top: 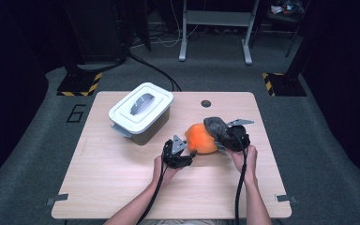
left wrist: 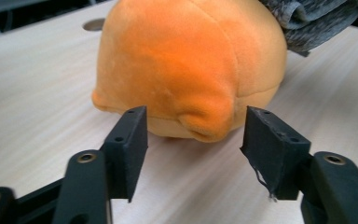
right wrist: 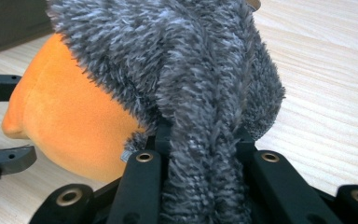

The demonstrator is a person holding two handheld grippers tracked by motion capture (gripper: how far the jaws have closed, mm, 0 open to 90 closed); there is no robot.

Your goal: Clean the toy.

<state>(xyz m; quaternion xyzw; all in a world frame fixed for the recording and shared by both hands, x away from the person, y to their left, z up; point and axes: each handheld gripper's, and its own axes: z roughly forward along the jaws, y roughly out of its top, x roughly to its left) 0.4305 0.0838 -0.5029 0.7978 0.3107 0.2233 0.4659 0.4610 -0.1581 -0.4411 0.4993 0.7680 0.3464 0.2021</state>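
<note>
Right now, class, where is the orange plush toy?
In the high view, the orange plush toy lies right of the table's centre, between the two grippers, with the white lidded box to its left and grey fuzzy fabric against its right side.

Your two handheld grippers were black, each trailing a black cable back along a bare forearm with no sleeve in sight. A grey three-cornered plate topped the left gripper (top: 186,149) and another the right gripper (top: 222,140). Seen close, your left gripper's fingers (left wrist: 129,144) were blocky black pads, one with a frayed thread, carried on arms fixed by brass-ringed screws.
</note>
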